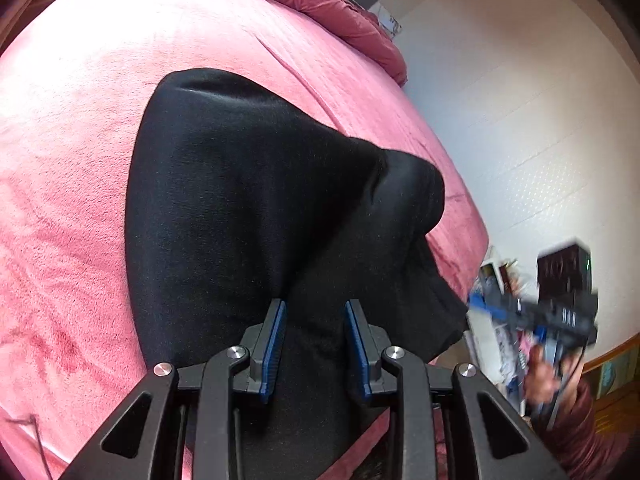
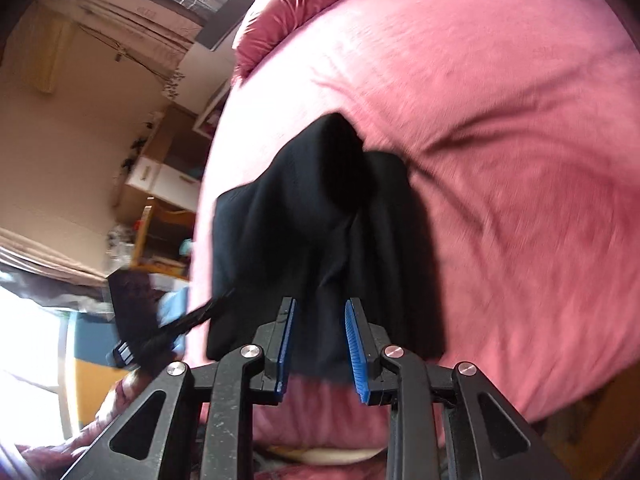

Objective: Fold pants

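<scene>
while both grippers' jaws gape narrowly, soft black pants (image 1: 248, 200) bunch on a fuzzy pink blanket (image 1: 72, 168).

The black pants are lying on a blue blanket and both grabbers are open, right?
Not blue. The blanket under the black pants is pink, as the left wrist view shows. The rest holds: the left gripper and right gripper are both open.

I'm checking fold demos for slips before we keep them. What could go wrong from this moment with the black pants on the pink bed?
The black pants lie bunched near the edge of the pink bed, so a tug could drag them off. Both the left tongs and the right tongs look open around the cloth, so a lift may miss it or catch only one layer.
</scene>
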The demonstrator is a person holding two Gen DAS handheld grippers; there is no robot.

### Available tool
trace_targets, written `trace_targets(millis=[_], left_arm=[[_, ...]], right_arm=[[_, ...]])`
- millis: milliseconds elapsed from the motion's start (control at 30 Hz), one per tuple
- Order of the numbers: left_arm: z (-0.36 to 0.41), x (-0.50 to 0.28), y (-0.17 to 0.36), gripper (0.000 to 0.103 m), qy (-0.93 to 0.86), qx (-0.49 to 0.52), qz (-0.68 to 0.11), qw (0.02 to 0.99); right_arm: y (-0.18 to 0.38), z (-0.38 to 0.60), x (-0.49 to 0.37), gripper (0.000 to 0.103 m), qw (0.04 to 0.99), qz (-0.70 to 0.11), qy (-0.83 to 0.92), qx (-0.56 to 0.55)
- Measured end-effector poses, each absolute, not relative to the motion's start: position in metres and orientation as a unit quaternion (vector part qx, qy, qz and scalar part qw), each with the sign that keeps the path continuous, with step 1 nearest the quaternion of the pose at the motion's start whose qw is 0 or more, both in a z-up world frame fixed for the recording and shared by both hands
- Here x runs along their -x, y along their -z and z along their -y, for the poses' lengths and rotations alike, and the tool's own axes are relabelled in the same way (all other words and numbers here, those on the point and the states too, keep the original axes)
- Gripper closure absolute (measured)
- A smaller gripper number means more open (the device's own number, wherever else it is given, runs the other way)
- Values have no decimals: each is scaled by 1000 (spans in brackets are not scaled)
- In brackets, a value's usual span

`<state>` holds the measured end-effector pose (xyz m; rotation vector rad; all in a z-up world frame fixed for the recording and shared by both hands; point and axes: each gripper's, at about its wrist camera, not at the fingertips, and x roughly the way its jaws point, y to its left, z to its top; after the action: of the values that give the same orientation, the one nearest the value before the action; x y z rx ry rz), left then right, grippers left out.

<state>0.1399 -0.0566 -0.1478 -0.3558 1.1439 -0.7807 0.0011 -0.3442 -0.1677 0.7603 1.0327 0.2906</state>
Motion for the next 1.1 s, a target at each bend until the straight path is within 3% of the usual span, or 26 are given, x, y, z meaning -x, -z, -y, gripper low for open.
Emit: trace_targets(millis=[267,400,567,700,800,933,1033,1067,1100], left_arm=[[47,-131,129,71,359,158,-504,769],[38,-128,118,71,359,156,-490,779],[33,-123,113,71,365,138,-481,785],[45,-116,123,71,365,95,-495,783],[55,-114,138,71,359,79,-511,777],[60,-114,134,71,359,74,-506,781],[58,-109,127,71,374,71,-493,782],[62,-108,127,71,383,67,-493,778],[66,-106,128,71,391,62,-495,774]], right_arm=[[203,322,-9,77,772,-487,-89,-399],[197,317,-12,94,788,-486,-73,-372],[171,311,8,97,813,-478,-80,-321],[195,316,20,103,797,-517,-50,-307],[224,328,22,103,778,-532,-21,-334],[214,342,24,102,788,-514,-17,-339],[195,352,29,96,804,-487,-22,-341],[185,353,25,79,814,-480,-18,-327],[178,354,20,55,823,-475,-14,-310]])
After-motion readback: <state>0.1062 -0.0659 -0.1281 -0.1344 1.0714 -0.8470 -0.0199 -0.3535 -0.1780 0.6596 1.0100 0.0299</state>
